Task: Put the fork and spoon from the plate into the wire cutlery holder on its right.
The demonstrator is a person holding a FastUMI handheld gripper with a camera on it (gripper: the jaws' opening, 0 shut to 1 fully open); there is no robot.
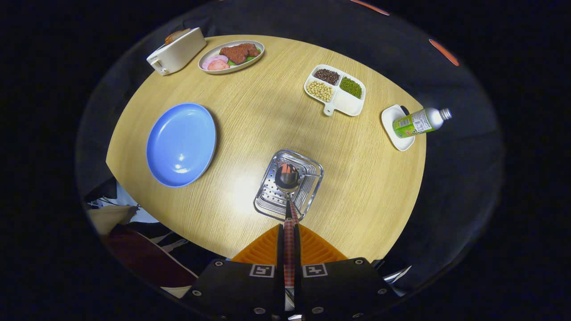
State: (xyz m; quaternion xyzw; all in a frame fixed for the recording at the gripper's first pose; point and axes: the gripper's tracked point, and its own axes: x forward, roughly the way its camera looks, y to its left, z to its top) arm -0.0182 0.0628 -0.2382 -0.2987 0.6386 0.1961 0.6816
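Note:
My gripper [289, 228] is shut on the red-checked handle of a spoon [287, 178], which points straight ahead from between the fingers. The spoon's metal bowl hangs over the inside of the wire cutlery holder [312, 168], just ahead of the fingertips; I cannot tell whether it touches the perforated bottom. A reddish piece shows inside the holder beyond the spoon's bowl, too small to tell what it is. The blue plate [180, 143] lies on the wooden table left of the holder, with nothing on it.
At the table's far side stand a white toaster [176, 51] and an oval plate of meat slices [231, 55]. A divided dish of beans [335, 89] sits beyond the holder. A bottle [419, 121] lies on a small white dish [397, 133] to the right. A person's clothing shows off the table's near-left edge.

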